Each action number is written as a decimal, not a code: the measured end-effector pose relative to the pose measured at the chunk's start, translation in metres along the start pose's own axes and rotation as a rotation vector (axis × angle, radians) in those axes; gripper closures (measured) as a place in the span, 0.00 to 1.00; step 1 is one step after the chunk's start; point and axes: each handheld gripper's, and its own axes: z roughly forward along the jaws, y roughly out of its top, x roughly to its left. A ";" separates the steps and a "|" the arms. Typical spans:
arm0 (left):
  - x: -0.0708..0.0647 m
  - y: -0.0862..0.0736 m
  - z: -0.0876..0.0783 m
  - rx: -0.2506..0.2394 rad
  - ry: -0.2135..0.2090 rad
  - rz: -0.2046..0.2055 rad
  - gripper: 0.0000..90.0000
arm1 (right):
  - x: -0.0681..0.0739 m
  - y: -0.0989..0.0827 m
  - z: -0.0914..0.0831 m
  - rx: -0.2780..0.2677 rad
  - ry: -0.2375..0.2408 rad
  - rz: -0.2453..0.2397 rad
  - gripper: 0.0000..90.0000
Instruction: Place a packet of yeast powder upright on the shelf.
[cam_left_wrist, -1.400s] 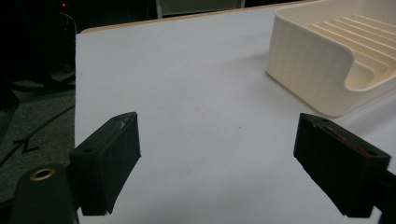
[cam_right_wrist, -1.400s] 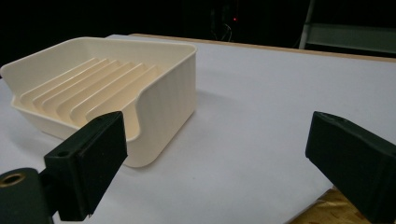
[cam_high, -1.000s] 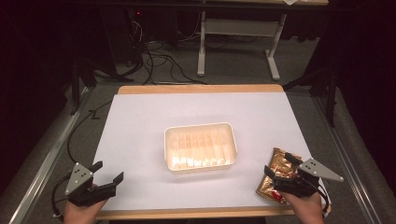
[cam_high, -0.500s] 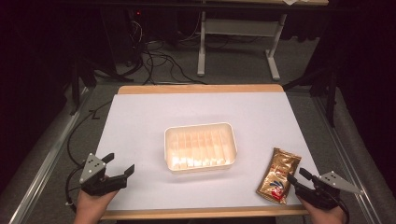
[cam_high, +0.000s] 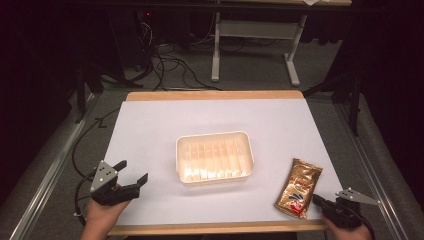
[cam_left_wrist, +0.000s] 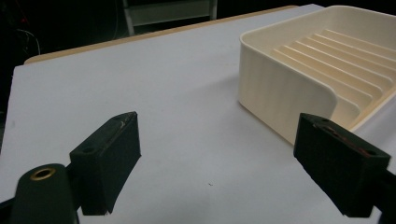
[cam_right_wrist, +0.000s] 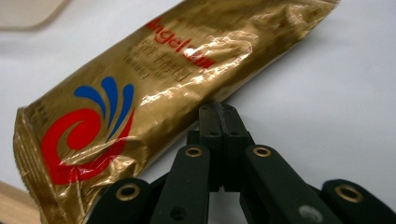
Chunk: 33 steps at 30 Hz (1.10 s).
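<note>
1. The gold packet (cam_high: 298, 187) lay on the table's (cam_high: 150, 130) near right, right of the cream tray (cam_high: 215, 157).
2. The right gripper (cam_high: 318, 200), jaws just clenched empty, touched the packet's near edge.
3. The left gripper (cam_high: 131, 171) stood released, near left.

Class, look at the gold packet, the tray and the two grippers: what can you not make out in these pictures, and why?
- Gold packet: its small print is blurred in the right gripper view; the shut right gripper covers part of its edge.
- Tray: its far side is cut off by the left gripper view's edge.
- Left gripper: the hand behind it is cut off by the high view's bottom edge.
</note>
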 end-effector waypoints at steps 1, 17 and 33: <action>0.000 0.000 -0.001 0.001 0.001 0.002 0.17 | 0.000 0.001 0.000 0.004 0.011 0.000 1.00; 0.010 -0.014 -0.029 -0.002 0.065 -0.034 0.17 | 0.039 0.028 0.032 0.057 0.144 -0.153 1.00; 0.013 -0.023 -0.042 0.012 0.099 -0.058 0.17 | 0.071 0.062 0.033 -0.106 0.140 -0.241 1.00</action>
